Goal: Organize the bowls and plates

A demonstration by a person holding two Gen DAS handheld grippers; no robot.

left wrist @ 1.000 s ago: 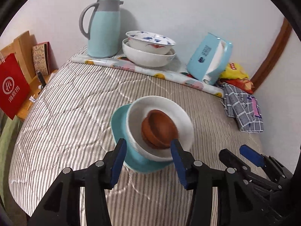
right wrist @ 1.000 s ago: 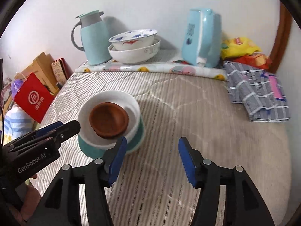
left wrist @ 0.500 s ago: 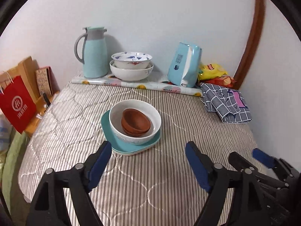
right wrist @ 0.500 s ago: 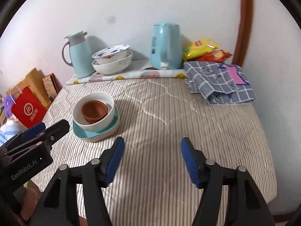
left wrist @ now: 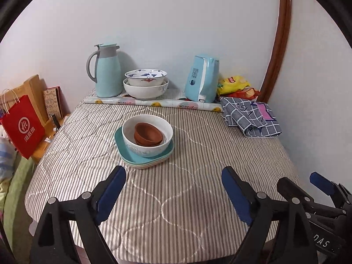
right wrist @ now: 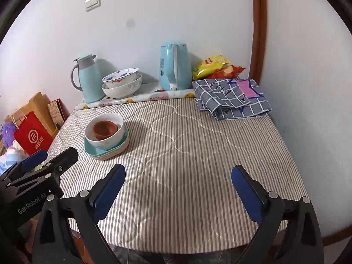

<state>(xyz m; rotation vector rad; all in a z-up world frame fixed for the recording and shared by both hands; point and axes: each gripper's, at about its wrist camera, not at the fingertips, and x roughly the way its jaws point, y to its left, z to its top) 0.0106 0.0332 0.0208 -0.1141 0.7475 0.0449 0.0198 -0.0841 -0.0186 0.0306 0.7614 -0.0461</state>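
Note:
A stack stands on the striped table: brown bowls (left wrist: 148,134) (right wrist: 105,129) nested in a white bowl (left wrist: 147,147) (right wrist: 110,139), on teal plates (left wrist: 132,158) (right wrist: 96,152) over a beige one. Two more white bowls (left wrist: 145,83) (right wrist: 121,83) are stacked at the back by the wall. My left gripper (left wrist: 173,190) is open and empty, well in front of the stack; it also shows in the right wrist view (right wrist: 47,160). My right gripper (right wrist: 178,189) is open and empty over the near table edge, and shows at the left wrist view's right edge (left wrist: 303,186).
A teal thermos jug (left wrist: 106,71), a blue electric kettle (left wrist: 202,79), snack bags (left wrist: 236,84) and a folded checked cloth (left wrist: 250,118) line the back and right. A red paper bag (left wrist: 23,127) stands off the table's left edge. The wall is close on the right.
Both grippers have pulled back and up from the stack, which now rests level on the table. The left gripper's jaws have opened wide and let go of the plates.

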